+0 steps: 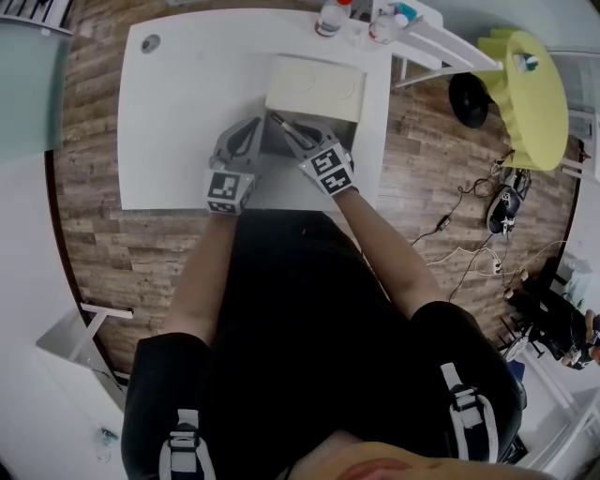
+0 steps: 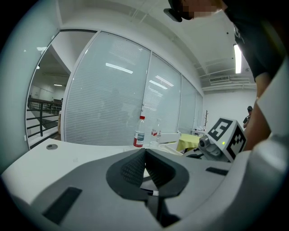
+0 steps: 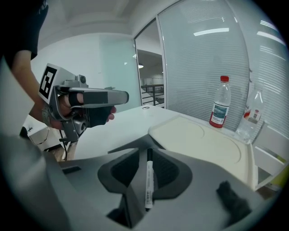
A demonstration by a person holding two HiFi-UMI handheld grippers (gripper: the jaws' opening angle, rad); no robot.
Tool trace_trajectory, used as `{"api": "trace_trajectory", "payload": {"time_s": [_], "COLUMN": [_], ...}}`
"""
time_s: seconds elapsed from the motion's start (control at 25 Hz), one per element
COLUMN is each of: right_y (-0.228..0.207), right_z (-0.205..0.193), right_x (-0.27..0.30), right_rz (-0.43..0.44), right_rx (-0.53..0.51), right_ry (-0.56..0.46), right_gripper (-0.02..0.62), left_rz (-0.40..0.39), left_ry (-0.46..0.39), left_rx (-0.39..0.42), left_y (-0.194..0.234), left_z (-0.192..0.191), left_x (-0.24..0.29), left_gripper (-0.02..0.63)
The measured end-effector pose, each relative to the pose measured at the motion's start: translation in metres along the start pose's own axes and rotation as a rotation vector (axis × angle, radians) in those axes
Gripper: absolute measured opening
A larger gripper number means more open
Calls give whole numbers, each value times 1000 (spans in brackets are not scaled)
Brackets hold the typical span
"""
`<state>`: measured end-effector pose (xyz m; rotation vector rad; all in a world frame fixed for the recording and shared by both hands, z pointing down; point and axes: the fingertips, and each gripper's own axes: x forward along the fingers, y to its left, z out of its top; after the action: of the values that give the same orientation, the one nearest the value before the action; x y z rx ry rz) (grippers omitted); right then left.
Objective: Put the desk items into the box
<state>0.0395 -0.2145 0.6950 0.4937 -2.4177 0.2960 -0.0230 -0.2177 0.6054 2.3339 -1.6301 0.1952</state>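
On the white desk (image 1: 187, 103) stands a cream box (image 1: 314, 87) with its lid on, just beyond both grippers. My right gripper (image 1: 281, 122) is shut on a white marker pen (image 3: 148, 180) with a black cap; the pen lies lengthwise between the jaws and points at the box lid (image 3: 203, 142). My left gripper (image 1: 255, 124) is close beside it on the left, its jaws shut with tips touching (image 2: 144, 152). A small black-and-white piece (image 2: 153, 192) shows in the gap under those tips; I cannot tell what it is.
Two plastic bottles (image 1: 331, 17) (image 1: 384, 26) stand at the desk's far edge behind the box. A round cable hole (image 1: 150, 42) is at the far left corner. A yellow chair (image 1: 530, 84) and cables (image 1: 469, 253) are on the wooden floor to the right.
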Motion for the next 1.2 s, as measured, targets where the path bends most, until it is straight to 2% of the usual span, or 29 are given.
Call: {"api": "trace_trajectory", "payload": {"time_s": [0.32,0.56,0.72,0.96,1.2], "right_y": [4,12,14,21,23], "right_z": [20,56,81,122,151], "right_x": [-29,-60,-88,-137,-180], "right_rz": [-15,-3,-13,-30,-46], "right_rx": [15,23,41,-14,-56], "right_ry": [-68,-166,-251,-380,-460], "right_gripper": [92,74,59,24,17], "left_rz": [4,-7,-41,-124,-189], "left_ry": [-11,-32,-43,-68,-102], "left_rx": [24,51,80,64,127], "left_y": [-8,-19,-34,-64,-94], "left_z": [13,37,54,89,126], "left_x": [-12,-23,-29,-39,-50], "left_gripper": [12,12,12,12,12]}}
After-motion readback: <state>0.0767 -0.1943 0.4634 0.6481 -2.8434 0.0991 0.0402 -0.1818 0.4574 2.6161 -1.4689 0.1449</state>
